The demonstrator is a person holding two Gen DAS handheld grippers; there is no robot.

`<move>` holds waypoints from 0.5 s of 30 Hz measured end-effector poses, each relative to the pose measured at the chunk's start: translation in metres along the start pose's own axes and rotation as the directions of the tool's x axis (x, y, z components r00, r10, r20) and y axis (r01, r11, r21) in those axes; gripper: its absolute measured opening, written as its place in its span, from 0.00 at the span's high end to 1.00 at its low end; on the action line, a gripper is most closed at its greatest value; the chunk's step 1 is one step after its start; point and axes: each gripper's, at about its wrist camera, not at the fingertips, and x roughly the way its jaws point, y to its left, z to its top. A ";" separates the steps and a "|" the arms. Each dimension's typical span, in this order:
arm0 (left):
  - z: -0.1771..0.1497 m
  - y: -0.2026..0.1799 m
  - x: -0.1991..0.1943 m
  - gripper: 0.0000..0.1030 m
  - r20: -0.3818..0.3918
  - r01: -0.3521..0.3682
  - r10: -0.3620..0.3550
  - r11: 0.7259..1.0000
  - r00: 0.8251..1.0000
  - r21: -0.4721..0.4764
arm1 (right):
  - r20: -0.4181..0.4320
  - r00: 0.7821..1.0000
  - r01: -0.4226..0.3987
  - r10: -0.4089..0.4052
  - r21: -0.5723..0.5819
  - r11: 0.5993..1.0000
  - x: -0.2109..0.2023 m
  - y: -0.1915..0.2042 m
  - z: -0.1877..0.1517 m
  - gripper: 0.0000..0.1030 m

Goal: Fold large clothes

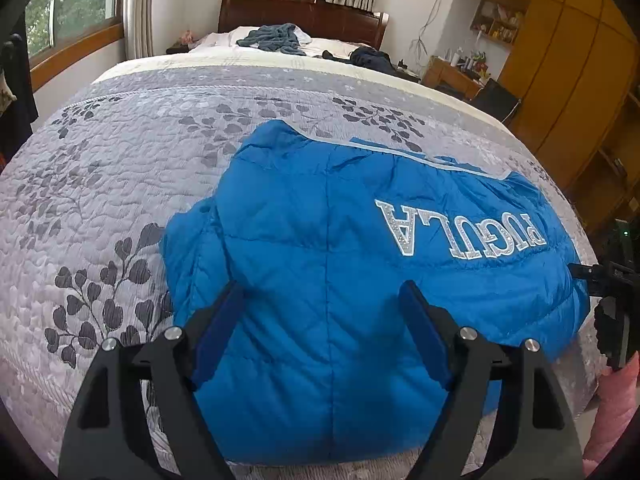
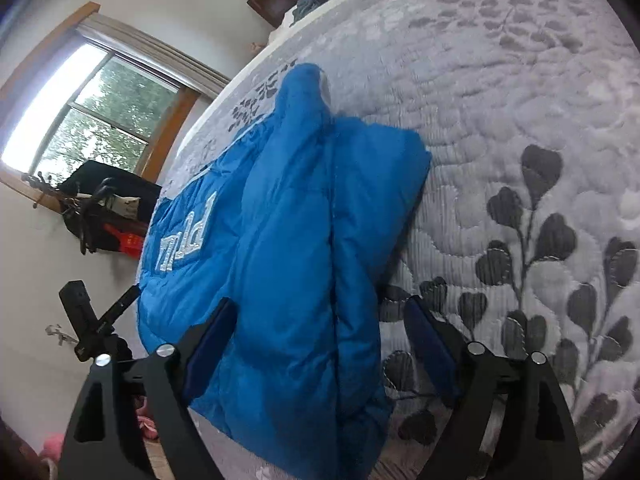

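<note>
On the bed's grey leaf-print quilt lies a blue padded jacket, its long axis running across the bed, lettering upside down in the left view. Left tongs and right tongs are both spread, hovering over its near edge.

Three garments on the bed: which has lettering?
The bright blue quilted puffer jacket, nearest both open grippers. The grey-blue crumpled garment and dark garment by the headboard show none.
</note>
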 end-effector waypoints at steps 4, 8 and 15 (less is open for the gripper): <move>-0.001 0.001 0.000 0.23 0.000 0.005 -0.005 1.000 1.000 0.001 | -0.006 0.999 -0.039 0.039 -0.013 0.999 0.006 0.008 0.003 0.26; -0.001 0.001 -0.001 0.23 0.000 0.006 -0.006 1.000 1.000 0.002 | -0.005 1.000 -0.022 0.022 -0.050 0.999 0.006 0.021 0.002 0.46; -0.003 0.000 0.000 0.23 -0.003 0.005 -0.005 1.000 1.000 0.007 | 0.033 0.999 0.002 0.002 -0.100 0.995 -0.008 0.040 0.001 0.63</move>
